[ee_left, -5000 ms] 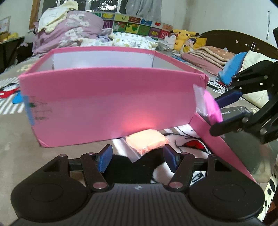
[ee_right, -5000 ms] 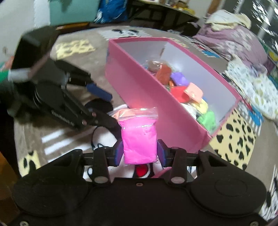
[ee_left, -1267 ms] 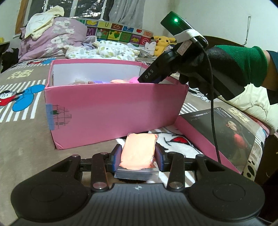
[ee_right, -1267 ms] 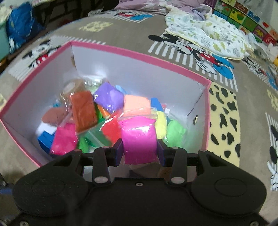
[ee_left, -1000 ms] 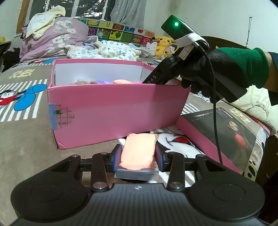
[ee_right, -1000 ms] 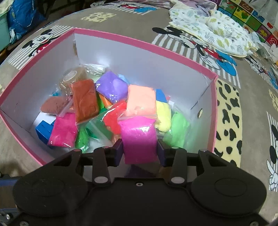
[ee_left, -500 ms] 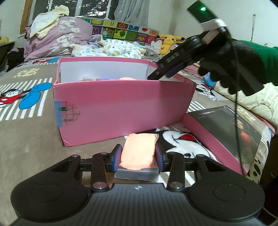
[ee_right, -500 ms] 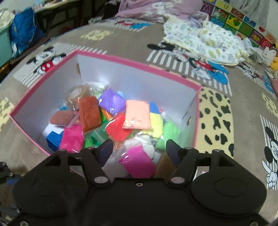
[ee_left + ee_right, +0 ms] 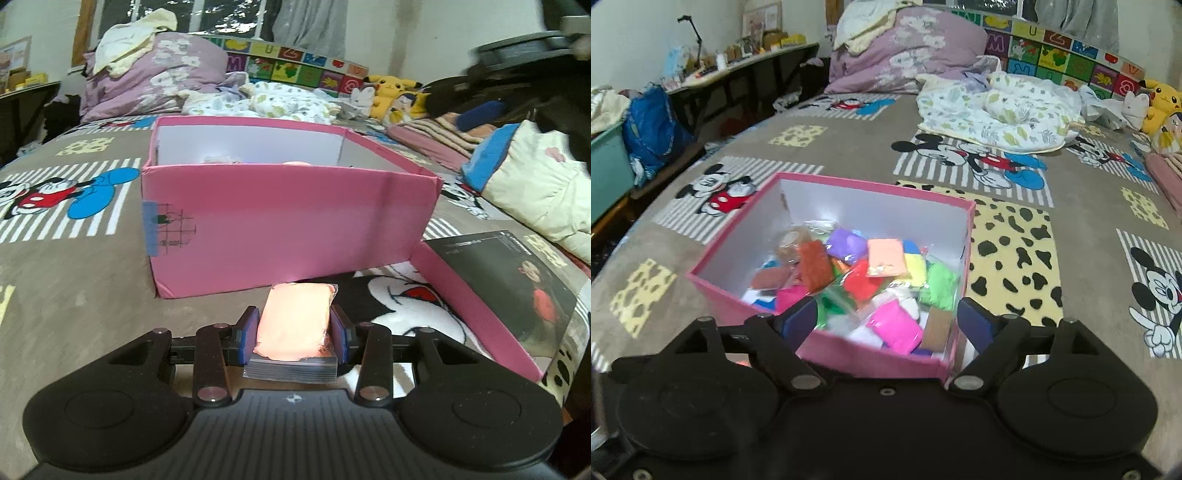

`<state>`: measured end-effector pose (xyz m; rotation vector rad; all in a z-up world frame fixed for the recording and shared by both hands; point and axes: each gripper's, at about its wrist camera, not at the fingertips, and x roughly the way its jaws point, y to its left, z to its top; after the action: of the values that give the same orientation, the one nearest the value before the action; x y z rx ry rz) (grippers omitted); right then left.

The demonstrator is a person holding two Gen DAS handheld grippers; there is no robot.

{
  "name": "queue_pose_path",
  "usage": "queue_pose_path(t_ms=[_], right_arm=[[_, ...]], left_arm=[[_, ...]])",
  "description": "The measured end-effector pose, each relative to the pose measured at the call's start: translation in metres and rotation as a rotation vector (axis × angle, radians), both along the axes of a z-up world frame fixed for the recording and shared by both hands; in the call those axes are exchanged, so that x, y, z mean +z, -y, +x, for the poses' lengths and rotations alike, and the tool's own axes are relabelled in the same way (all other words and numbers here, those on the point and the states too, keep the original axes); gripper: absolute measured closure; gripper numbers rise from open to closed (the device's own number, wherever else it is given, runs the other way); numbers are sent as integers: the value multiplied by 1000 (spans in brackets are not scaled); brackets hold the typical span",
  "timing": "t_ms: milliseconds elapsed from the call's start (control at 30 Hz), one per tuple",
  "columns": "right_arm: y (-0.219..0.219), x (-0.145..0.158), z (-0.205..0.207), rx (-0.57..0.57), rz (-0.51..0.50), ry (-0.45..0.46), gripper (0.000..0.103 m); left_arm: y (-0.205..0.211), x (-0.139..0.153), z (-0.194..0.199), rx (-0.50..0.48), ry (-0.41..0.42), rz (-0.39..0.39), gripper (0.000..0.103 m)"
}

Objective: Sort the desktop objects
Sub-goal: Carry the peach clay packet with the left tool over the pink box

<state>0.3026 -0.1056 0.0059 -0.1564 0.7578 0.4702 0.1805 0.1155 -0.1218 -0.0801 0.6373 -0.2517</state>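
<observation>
We hold the peach packet [image 9: 293,319] pinched between the pads of the left hand-held gripper [image 9: 294,334], just short of the pink box [image 9: 288,221] on the bed [image 9: 74,280], low enough that it needs lifting over the near wall. The right hand-held gripper [image 9: 886,321] hovers spread and empty above the box, where the pink packet [image 9: 895,326] lies among the others.

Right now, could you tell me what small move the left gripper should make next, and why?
Probably lift the left gripper up over the box wall. It is shut on the peach bag, low in front of that wall, while the right gripper is open above the box, its pink bag dropped inside.
</observation>
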Motion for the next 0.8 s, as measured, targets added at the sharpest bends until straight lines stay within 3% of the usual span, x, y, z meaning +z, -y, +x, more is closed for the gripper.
queue_pose_path(t_ms=[500, 800], right_arm=[[39, 22, -76, 0, 91, -29, 7], [38, 32, -96, 75, 106, 1, 5]], left_arm=[[22, 29, -23, 101, 21, 96, 64], [21, 41, -40, 142, 36, 88, 64]])
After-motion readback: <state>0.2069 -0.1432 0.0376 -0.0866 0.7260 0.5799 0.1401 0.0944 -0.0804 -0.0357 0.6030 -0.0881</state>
